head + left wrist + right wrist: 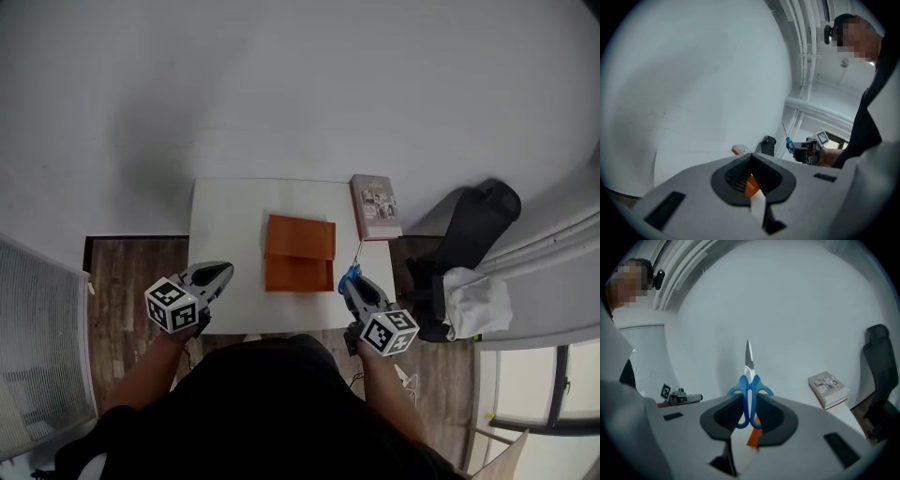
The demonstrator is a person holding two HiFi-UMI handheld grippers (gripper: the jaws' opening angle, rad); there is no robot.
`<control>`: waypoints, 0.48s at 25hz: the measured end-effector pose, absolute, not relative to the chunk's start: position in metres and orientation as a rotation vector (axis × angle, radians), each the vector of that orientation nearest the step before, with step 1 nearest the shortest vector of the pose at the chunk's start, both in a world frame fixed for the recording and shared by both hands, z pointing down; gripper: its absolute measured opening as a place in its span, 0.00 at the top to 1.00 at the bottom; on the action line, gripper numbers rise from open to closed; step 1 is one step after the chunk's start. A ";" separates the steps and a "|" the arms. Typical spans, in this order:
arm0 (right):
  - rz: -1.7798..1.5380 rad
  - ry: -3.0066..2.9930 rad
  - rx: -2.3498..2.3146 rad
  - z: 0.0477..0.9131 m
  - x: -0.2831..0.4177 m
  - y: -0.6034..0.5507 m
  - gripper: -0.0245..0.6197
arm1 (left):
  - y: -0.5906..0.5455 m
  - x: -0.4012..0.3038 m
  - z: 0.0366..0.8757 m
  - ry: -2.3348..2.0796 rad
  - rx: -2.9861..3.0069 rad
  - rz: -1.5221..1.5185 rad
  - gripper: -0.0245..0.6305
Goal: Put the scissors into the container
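Observation:
The scissors (749, 380) have blue handles and a steel blade that points straight up and away. My right gripper (749, 401) is shut on the handles. In the head view the right gripper (353, 281) holds the scissors (351, 274) at the table's near right corner, just right of the orange container (300, 253). The container is an open rectangular box in the middle of the white table (225, 216). My left gripper (221, 273) hangs over the table's near left corner, shut on nothing. Below each pair of jaws a sliver of orange container (751, 186) (753, 439) shows.
A book (375, 206) lies on the table's far right corner; the right gripper view also shows the book (828, 389). A black chair (478, 220) and a white cloth (478, 300) stand right of the table. Wooden floor (122, 281) lies to the left.

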State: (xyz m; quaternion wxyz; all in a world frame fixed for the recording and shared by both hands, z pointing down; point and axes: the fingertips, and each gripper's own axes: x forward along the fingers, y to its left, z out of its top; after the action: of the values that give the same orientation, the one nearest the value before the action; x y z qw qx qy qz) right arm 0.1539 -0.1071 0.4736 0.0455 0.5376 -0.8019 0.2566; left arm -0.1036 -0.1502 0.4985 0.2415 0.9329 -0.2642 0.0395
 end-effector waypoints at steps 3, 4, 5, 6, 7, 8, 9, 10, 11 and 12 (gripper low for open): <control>0.770 -2.442 1.649 0.473 0.151 -0.109 0.82 | -0.155 -0.108 0.503 -0.723 2.538 0.111 0.95; 0.765 -2.436 1.655 0.473 0.152 -0.110 0.82 | -0.157 -0.109 0.505 -0.722 2.532 0.110 0.95; 0.761 -2.430 1.663 0.473 0.153 -0.111 0.82 | -0.158 -0.108 0.505 -0.720 2.528 0.108 0.95; 0.760 -2.423 1.672 0.473 0.156 -0.112 0.82 | -0.161 -0.108 0.506 -0.716 2.526 0.106 0.95; 0.760 -2.419 1.680 0.474 0.158 -0.114 0.82 | -0.163 -0.106 0.506 -0.712 2.527 0.106 0.95; 0.761 -2.415 1.685 0.475 0.160 -0.116 0.82 | -0.167 -0.105 0.506 -0.708 2.530 0.107 0.95; 0.762 -2.414 1.685 0.475 0.161 -0.119 0.82 | -0.170 -0.103 0.506 -0.706 2.534 0.108 0.95; 0.762 -2.413 1.682 0.475 0.163 -0.121 0.82 | -0.173 -0.102 0.504 -0.707 2.539 0.108 0.95; 0.762 -2.413 1.677 0.476 0.165 -0.123 0.82 | -0.175 -0.100 0.503 -0.710 2.543 0.105 0.95; 0.761 -2.413 1.671 0.476 0.167 -0.125 0.82 | -0.177 -0.099 0.501 -0.716 2.546 0.098 0.95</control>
State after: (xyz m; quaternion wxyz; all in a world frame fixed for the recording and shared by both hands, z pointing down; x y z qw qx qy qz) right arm 0.1674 -0.1251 0.4762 0.0548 0.5503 -0.7945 0.2507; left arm -0.0994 -0.1774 0.5005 0.2449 0.9327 -0.2622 0.0360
